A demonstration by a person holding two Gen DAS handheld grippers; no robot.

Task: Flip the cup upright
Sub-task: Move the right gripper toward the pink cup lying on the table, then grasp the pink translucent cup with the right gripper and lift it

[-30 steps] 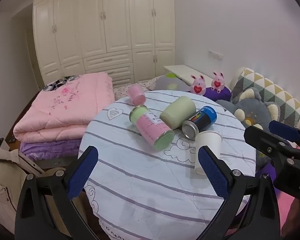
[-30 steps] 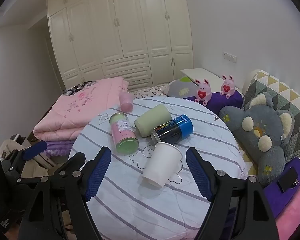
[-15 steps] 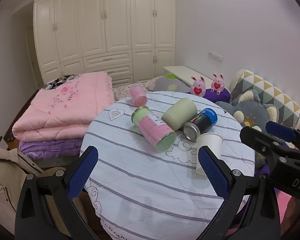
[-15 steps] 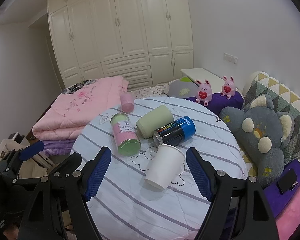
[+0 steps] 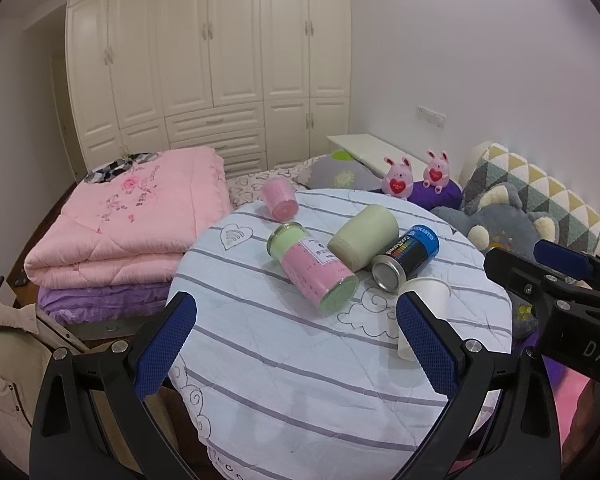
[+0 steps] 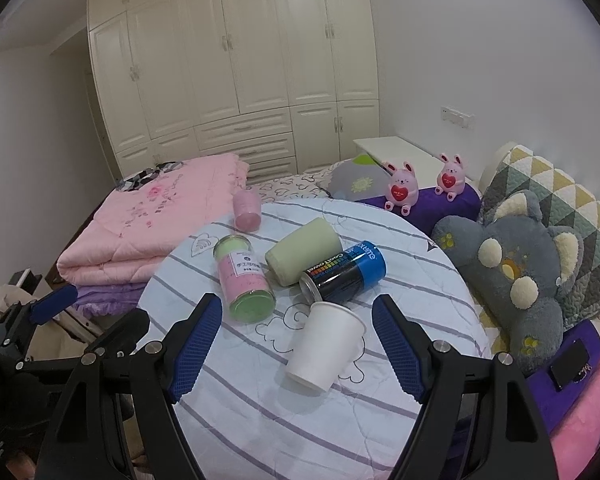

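A white paper cup (image 6: 325,346) lies on its side on the round striped table (image 6: 260,420), its base toward me; in the left wrist view the cup (image 5: 424,300) is partly hidden behind the right finger. My right gripper (image 6: 298,350) is open and empty, its blue pads flanking the cup from a short way back. My left gripper (image 5: 296,342) is open and empty over the table's near left part. The right gripper also shows at the right edge of the left wrist view (image 5: 556,276).
On the table lie a pink-and-green jar (image 6: 244,280), a pale green cup (image 6: 304,252), a blue-black can (image 6: 344,276) touching the white cup's rim, and a pink cup (image 6: 247,210). A folded pink quilt (image 6: 152,224) lies left, plush toys (image 6: 512,272) right.
Both grippers have eased slightly back and up; the table objects sit a little lower and farther in each view. Nothing on the table has moved.
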